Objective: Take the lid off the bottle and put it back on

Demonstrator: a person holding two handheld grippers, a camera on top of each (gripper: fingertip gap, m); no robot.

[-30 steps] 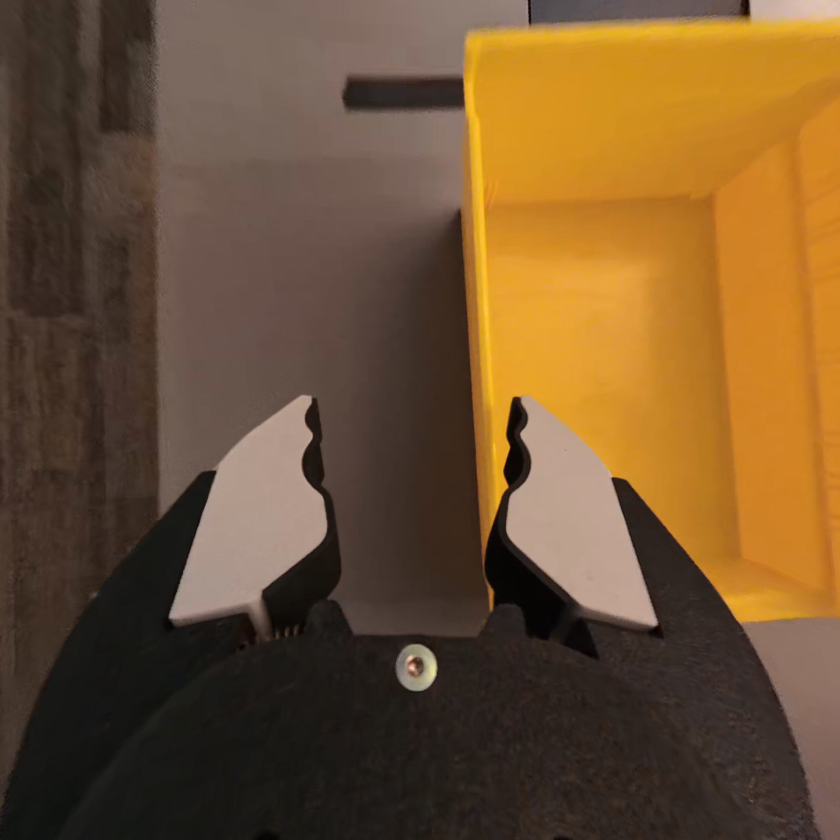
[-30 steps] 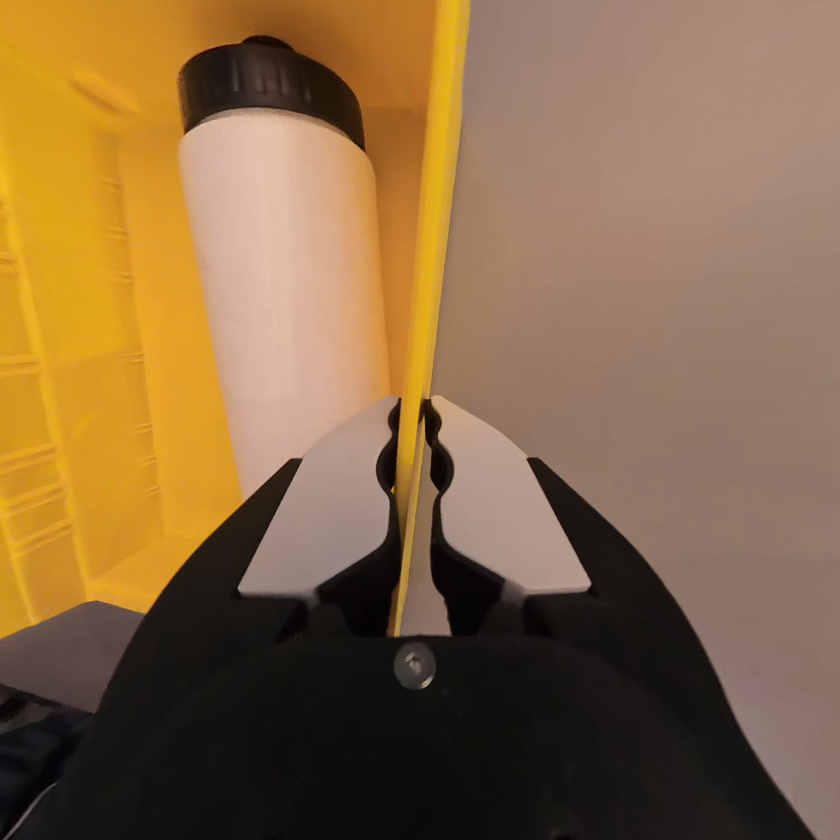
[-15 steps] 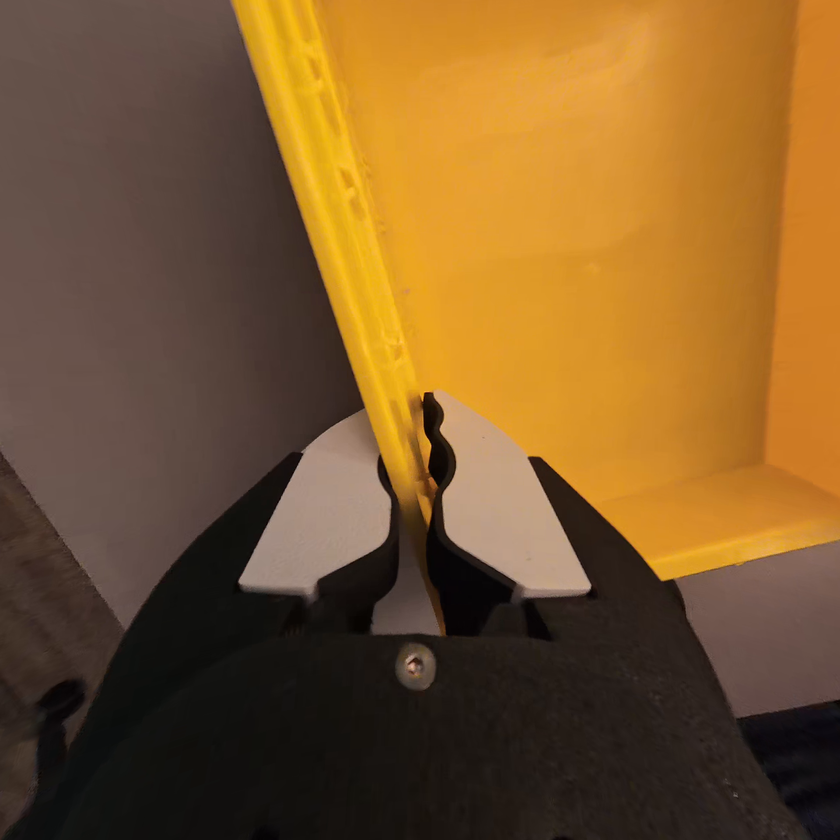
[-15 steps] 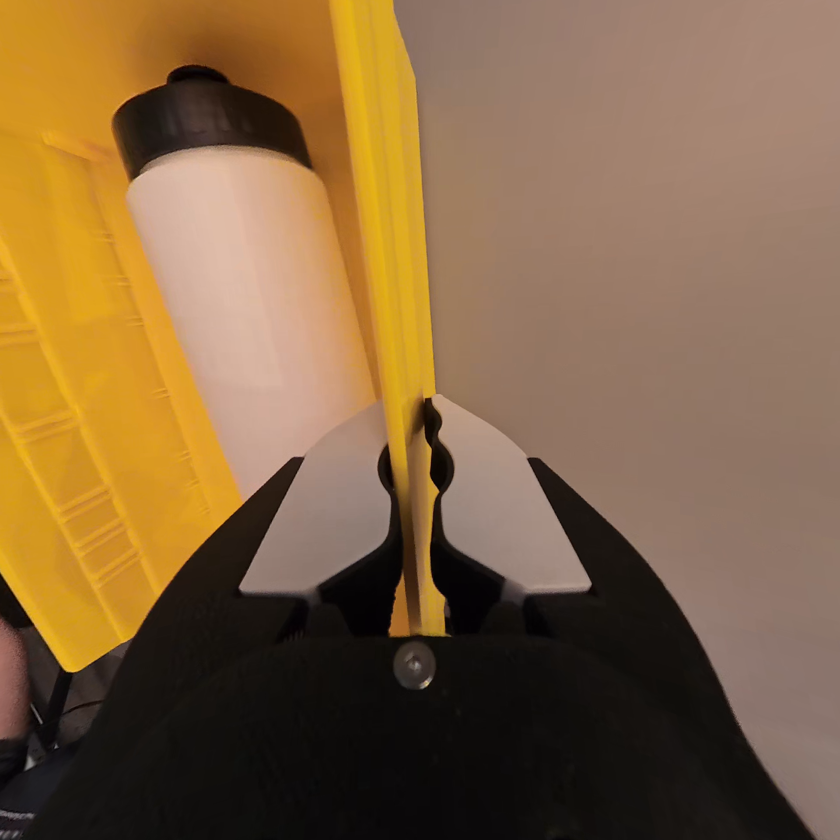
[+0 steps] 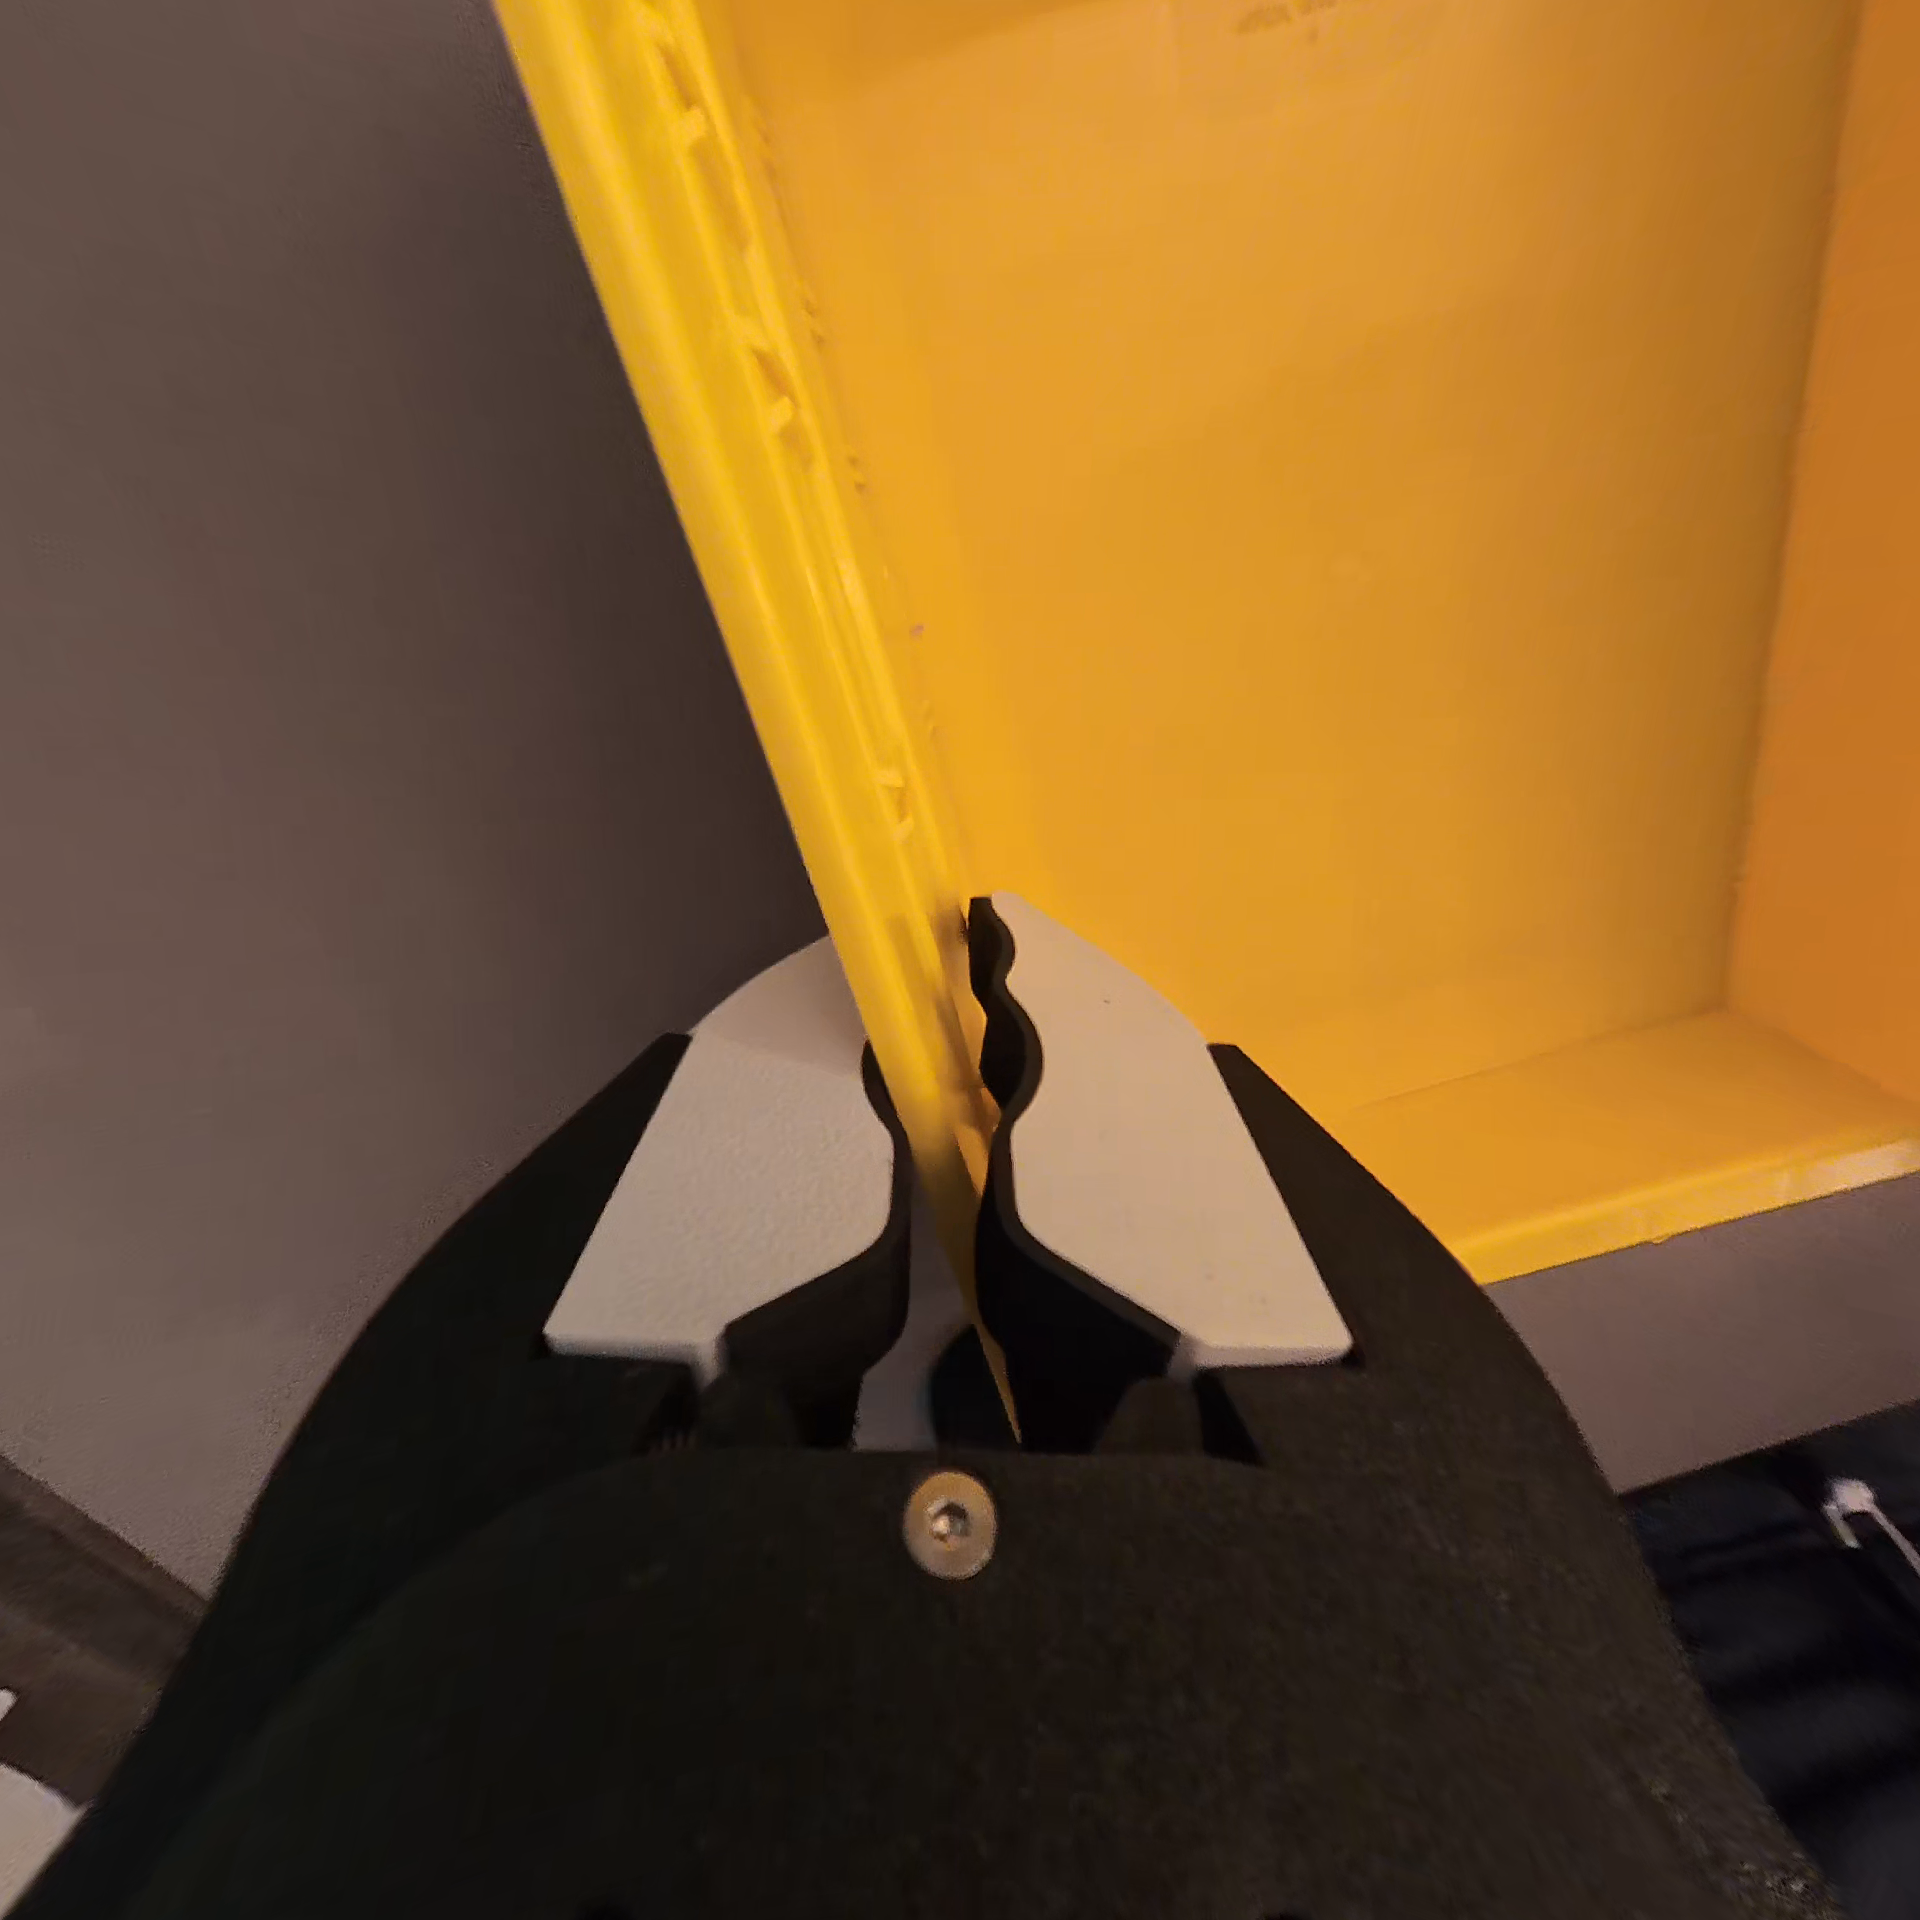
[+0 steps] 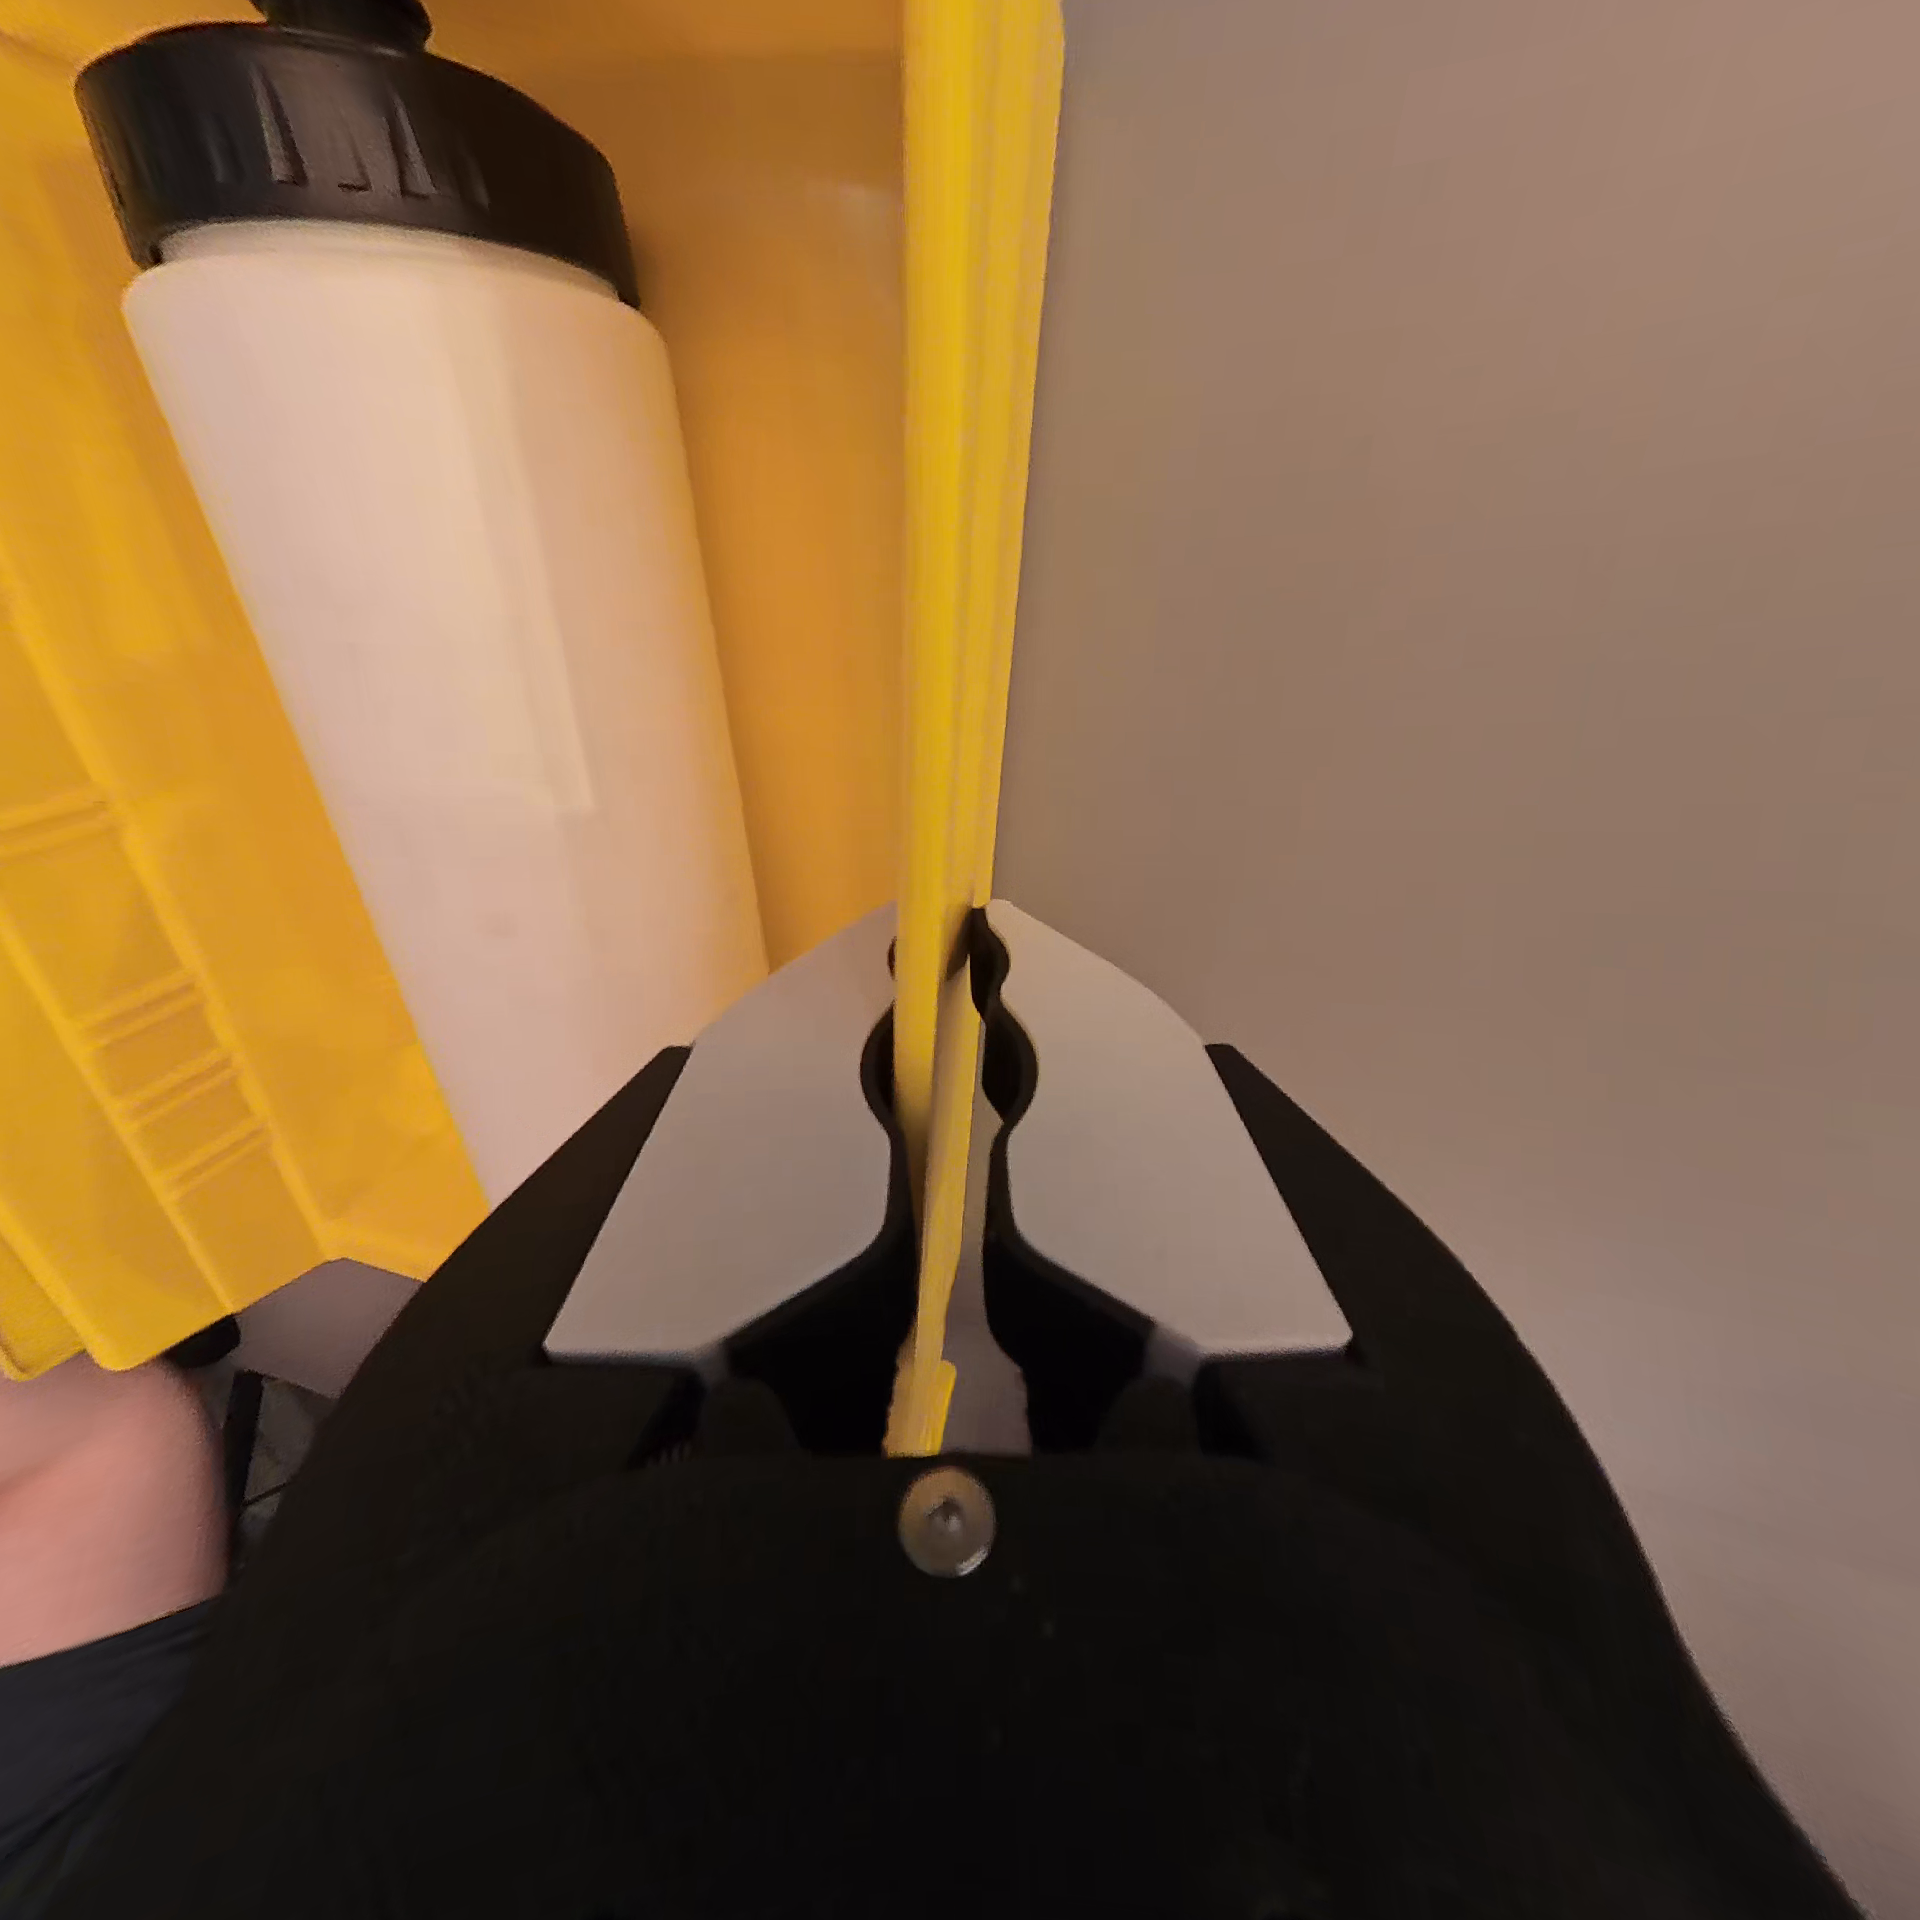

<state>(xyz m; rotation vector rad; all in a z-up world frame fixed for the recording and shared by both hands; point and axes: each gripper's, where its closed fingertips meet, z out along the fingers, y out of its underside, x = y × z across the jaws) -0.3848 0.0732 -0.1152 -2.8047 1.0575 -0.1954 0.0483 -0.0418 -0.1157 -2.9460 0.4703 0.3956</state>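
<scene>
A white bottle (image 6: 457,665) with a black ribbed lid (image 6: 343,177) lies inside a yellow bin (image 6: 977,416), against its right wall. The lid is on the bottle. My right gripper (image 6: 935,935) is shut on the bin's right wall, with the bottle just to its left. My left gripper (image 5: 940,935) is shut on the left wall of the yellow bin (image 5: 748,520). The bottle does not show in the left wrist view, where only the bin's bare inside is seen.
A grey table top (image 5: 312,623) lies left of the bin and also shows in the right wrist view (image 6: 1455,727). The table's near edge (image 5: 1662,1392) runs below the bin. Part of a person's arm (image 6: 94,1486) shows at the lower left.
My left gripper went from open beside the bin to shut on its left wall. The bin has tilted and come closer in both views, with the bottle still inside.
</scene>
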